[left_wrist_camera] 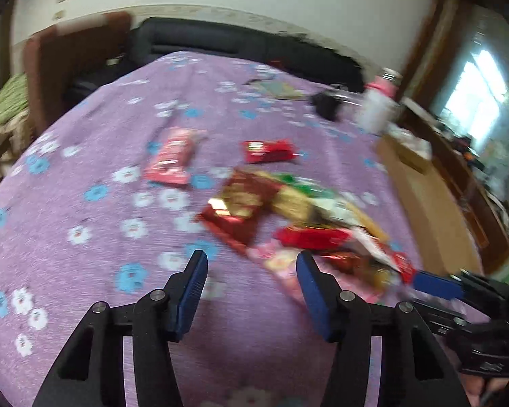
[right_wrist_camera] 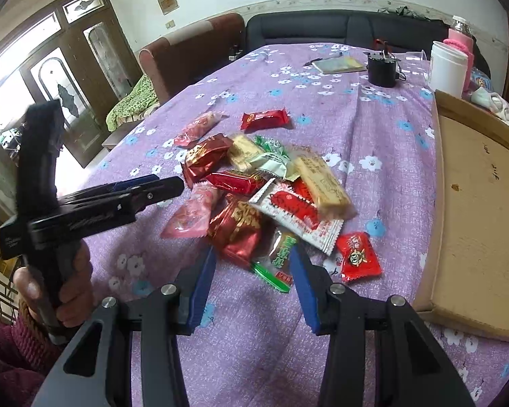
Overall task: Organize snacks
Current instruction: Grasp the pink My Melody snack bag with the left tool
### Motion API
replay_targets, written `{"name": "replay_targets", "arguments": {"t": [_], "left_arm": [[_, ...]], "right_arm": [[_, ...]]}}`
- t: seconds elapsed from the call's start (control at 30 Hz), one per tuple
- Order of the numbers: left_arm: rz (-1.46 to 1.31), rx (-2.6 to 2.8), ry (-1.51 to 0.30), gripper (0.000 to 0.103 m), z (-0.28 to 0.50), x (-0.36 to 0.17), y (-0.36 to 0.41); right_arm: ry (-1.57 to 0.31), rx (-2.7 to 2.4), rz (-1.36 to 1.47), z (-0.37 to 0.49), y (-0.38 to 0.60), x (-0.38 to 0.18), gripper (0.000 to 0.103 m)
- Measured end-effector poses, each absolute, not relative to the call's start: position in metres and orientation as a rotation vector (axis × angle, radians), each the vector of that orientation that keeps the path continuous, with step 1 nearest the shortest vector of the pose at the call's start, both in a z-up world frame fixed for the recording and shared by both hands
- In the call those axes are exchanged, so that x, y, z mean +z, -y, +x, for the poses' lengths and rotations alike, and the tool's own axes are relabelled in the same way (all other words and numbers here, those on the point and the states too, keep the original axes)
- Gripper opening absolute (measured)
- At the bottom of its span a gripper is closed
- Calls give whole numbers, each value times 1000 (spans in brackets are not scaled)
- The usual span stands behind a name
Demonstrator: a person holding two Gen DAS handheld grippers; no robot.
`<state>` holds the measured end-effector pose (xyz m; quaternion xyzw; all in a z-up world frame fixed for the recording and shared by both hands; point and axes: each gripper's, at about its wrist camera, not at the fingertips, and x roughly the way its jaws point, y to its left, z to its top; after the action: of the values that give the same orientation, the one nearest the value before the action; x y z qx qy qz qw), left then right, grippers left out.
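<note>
A pile of wrapped snacks (right_wrist_camera: 271,190) lies on the purple flowered tablecloth (right_wrist_camera: 383,129); it also shows blurred in the left wrist view (left_wrist_camera: 298,217). A red packet (right_wrist_camera: 264,119) lies apart behind the pile, a small red one (right_wrist_camera: 358,256) at its right. My right gripper (right_wrist_camera: 252,263) is open, its fingers on either side of a green-and-brown packet (right_wrist_camera: 277,257) at the pile's near edge. My left gripper (left_wrist_camera: 251,268) is open and empty, left of the pile; it shows from the side in the right wrist view (right_wrist_camera: 163,183).
An open cardboard box (right_wrist_camera: 475,210) lies flat at the right edge of the table. A white jar (right_wrist_camera: 447,68), a black cup (right_wrist_camera: 382,69) and a notebook (right_wrist_camera: 339,64) stand at the far end. Sofas stand behind the table.
</note>
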<state>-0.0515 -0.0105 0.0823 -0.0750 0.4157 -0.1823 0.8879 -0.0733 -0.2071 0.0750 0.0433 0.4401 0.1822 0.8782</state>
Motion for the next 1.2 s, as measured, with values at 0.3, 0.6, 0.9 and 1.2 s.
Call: {"name": "replay_targets", "arguments": {"t": [0.3, 0.6, 0.9, 1.2], "left_arm": [[-120, -419, -946, 69, -46, 72, 26], [16, -296, -940, 34, -45, 64, 52], [-61, -255, -883, 31, -50, 73, 26], [-70, -246, -856, 31, -43, 76, 26]], "right_arm": [[-894, 377, 82, -76, 207, 75, 45], [-872, 396, 109, -79, 209, 75, 45], [-905, 423, 144, -65, 188, 72, 45], [-1016, 300, 170, -33, 171, 57, 45]]}}
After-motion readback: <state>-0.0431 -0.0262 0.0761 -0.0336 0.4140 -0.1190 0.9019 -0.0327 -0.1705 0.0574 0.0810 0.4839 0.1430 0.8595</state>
